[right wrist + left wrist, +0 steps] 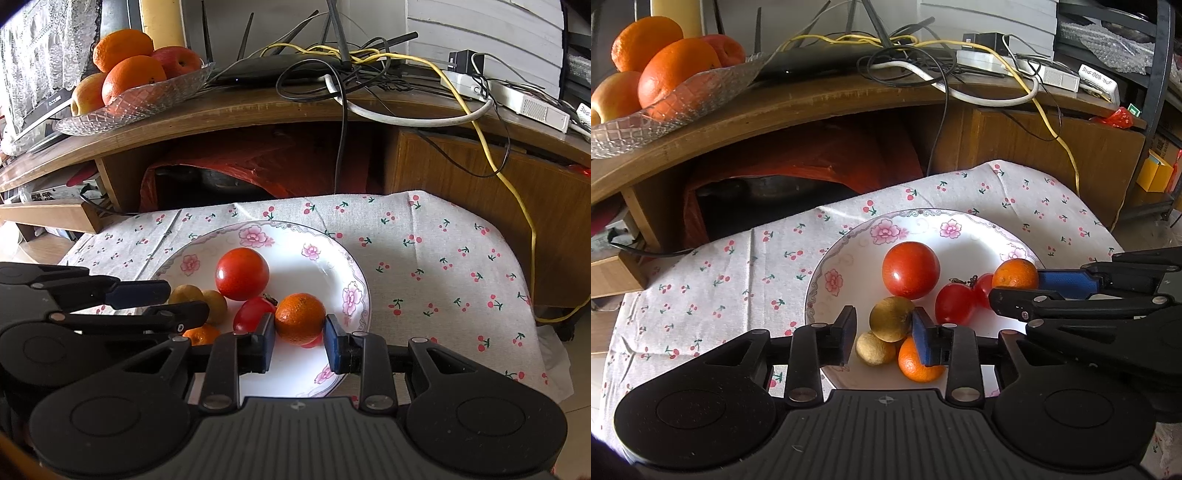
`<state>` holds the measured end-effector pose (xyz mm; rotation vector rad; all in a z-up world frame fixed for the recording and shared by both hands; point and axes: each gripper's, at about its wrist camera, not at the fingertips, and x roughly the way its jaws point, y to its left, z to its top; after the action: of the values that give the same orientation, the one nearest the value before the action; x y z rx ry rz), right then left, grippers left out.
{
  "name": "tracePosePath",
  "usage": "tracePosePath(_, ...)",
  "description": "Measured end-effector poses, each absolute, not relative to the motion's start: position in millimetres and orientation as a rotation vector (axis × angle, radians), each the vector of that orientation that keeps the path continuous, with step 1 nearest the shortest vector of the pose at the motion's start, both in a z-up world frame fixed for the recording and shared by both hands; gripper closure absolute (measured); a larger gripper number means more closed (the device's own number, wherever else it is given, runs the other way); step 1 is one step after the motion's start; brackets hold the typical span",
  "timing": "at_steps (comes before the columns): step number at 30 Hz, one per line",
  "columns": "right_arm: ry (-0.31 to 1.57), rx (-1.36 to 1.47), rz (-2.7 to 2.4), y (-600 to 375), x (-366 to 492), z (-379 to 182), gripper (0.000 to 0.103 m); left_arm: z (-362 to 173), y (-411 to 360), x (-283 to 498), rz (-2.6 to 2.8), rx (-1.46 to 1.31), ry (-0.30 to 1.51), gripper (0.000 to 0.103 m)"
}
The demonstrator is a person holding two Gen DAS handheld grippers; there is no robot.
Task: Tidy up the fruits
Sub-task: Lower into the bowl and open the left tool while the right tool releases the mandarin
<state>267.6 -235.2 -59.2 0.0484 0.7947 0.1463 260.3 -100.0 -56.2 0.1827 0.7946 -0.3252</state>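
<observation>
- Behind your surface, with its cherry-print cloth, a wooden shelf carries a glass bowl of oranges and apples, a router and tangled cables.
- On the cloth sits a flowered plate holding a big tomato, two smaller tomatoes, two brownish fruits and two tangerines.
- Your right gripper reaches low over the plate's near rim; its fingers are spread, with one tangerine sitting between them, close to both pads, though contact is hard to judge.
- Your left gripper hovers over the plate's left part, fingers released; one brownish fruit lies between the tips, and the other tangerine is partly hidden behind the right pad.
- Both grippers crowd the plate side by side, each showing in the other's view.
</observation>
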Motion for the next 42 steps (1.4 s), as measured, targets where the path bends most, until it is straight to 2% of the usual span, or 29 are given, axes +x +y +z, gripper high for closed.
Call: tracePosePath(42,0.807,0.024,0.133,-231,258,-56,0.063,-44,-96,253,-0.298,0.195,0.749,0.047)
